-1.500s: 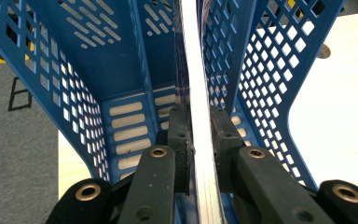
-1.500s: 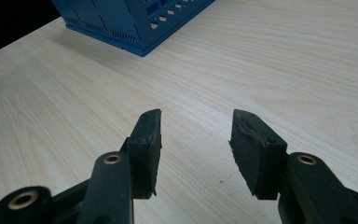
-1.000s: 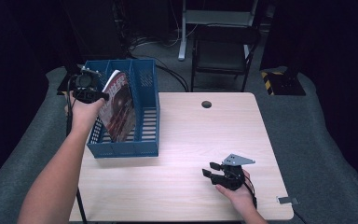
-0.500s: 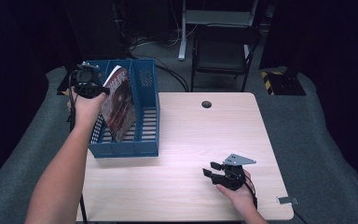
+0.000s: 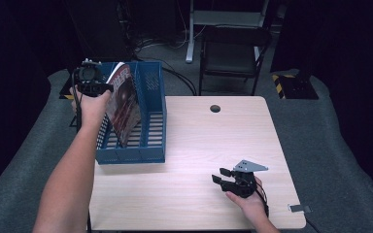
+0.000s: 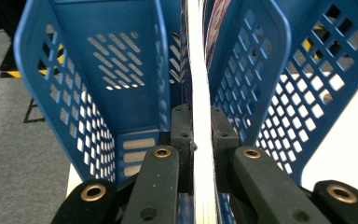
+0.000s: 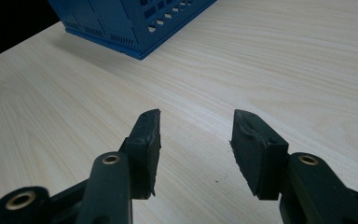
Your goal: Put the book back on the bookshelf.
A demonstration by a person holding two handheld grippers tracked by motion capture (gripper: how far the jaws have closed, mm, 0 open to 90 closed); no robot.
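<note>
Blue rack [image 5: 153,121]: left gripper [image 5: 93,87] outstretched, clamping magazine [image 5: 124,104]; right gripper [image 5: 229,178] parted, empty, low over table [image 5: 199,145].

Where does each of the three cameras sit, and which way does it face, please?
High view: above the table, looking forward and down; both forearms show.
Left gripper view: on the left gripper, looking along its fingers clamping the magazine inside the blue rack.
Right gripper view: on the right gripper, low over the tabletop, fingers apart.
All three share the rack.
</note>
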